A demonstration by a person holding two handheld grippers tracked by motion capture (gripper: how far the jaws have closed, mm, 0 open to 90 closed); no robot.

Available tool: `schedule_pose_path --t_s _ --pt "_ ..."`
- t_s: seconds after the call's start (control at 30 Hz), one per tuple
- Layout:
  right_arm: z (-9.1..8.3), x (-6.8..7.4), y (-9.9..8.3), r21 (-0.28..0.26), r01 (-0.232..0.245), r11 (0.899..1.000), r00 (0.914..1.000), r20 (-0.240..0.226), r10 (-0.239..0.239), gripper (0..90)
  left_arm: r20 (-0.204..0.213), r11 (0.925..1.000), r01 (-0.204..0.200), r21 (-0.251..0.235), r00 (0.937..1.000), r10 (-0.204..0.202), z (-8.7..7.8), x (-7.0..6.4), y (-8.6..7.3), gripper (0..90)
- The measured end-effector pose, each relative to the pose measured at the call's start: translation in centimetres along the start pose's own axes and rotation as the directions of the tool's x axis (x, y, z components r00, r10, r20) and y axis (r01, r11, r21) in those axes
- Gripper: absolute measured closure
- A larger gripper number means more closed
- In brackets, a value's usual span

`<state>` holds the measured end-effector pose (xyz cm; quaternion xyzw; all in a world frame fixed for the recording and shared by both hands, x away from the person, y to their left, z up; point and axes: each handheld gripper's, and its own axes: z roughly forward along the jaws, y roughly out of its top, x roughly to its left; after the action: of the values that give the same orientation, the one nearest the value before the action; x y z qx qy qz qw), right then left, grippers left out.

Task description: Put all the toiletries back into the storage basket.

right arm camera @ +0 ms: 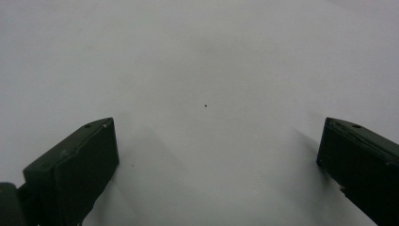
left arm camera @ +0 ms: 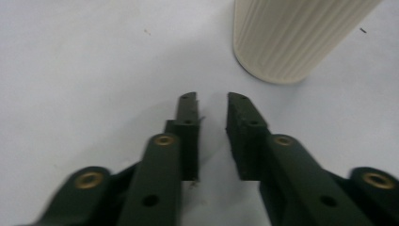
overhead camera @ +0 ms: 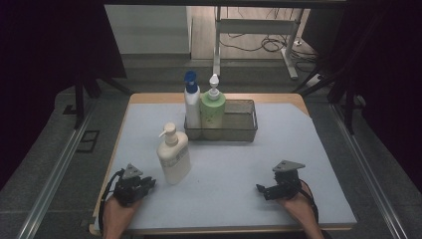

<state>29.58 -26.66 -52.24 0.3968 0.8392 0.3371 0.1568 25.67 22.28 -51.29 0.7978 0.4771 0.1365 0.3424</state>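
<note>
Left gripper [overhead camera: 148,183] at 7 o'clock — jaws nearly closed, narrow gap, holding nothing. Right gripper [overhead camera: 261,190] at 5 o'clock — jaws spread wide.

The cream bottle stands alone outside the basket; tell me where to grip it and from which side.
Grip the cream pump bottle across its ribbed body, below the pump head. It stands upright on the mat, and the left gripper sits beside its base. Come in level from that side, after opening the fingers, whose gap looks narrower than the body.
</note>
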Motion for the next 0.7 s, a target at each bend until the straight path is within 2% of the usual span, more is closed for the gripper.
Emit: schedule_pose_path --t_s 0.03,0.17,0.43,0.7 --pt "0.0 0.0 0.0 0.0 0.001 1.0 1.0 0.0 -0.001 0.0 0.006 1.0 -0.001 0.003 1.0 0.001 0.0 0.0 0.1 81.5" --pt "0.0 0.0 0.0 0.001 0.001 1.0 1.0 0.001 -0.001 0.0 -0.013 0.9994 -0.031 0.012 0.9994 0.032 0.2 0.2 0.9 89.3" --pt "0.0 0.0 0.0 0.003 0.003 1.0 1.0 0.002 -0.003 0.0 0.006 0.9995 -0.031 -0.003 0.9995 0.031 1.5 1.0 2.5 89.6" --pt "0.0 0.0 0.1 0.004 0.004 1.0 1.0 0.002 -0.004 0.0 0.019 0.9978 -0.067 -0.001 0.9976 0.067 3.6 0.5 3.6 89.5"
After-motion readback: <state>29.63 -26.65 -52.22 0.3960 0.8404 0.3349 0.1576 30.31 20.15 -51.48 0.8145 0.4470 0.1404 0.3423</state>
